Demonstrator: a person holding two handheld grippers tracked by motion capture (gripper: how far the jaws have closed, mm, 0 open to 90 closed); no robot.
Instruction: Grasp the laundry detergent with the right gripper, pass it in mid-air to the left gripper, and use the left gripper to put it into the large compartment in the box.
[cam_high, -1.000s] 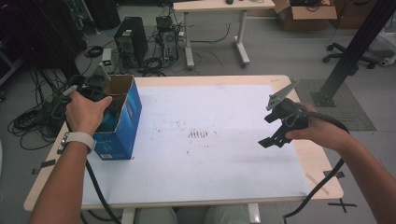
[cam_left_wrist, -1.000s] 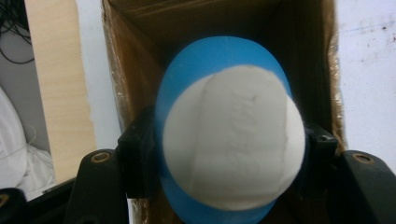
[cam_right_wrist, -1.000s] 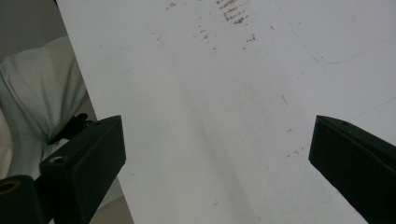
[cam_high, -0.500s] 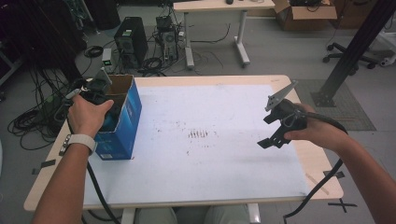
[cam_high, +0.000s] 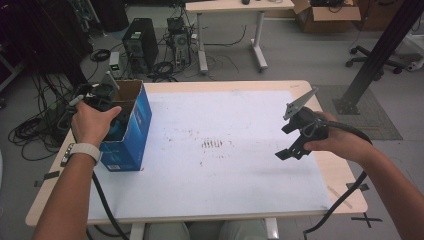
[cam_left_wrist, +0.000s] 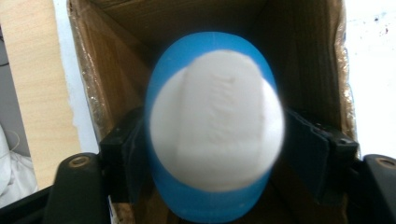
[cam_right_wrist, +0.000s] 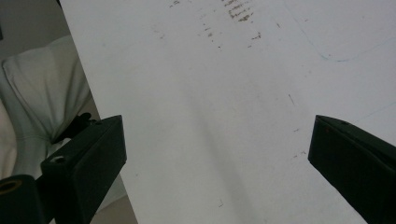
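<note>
**Blue-and-white object held over the open box**

Little has shifted since the earlier frames: the left gripper (cam_left_wrist: 215, 140) stays over the box (cam_high: 131, 131), perhaps slightly higher. Its jaws clamp a rounded blue-and-white object (cam_left_wrist: 215, 128) inside the box's open top. The step looks like lifting it out or lowering it in; next comes a straight vertical move clear of the cardboard walls. Only the left gripper view reveals the object; the high view shows the right gripper (cam_high: 295, 142), jaws spread and empty, well apart from the box.

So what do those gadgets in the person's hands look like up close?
Each hand-held gripper, left and right, is black, with two blocky flat jaws, a grey three-cornered plate on top and a thick black cable trailing off. The left wrist wears a white watch band; no sleeves show.
</note>
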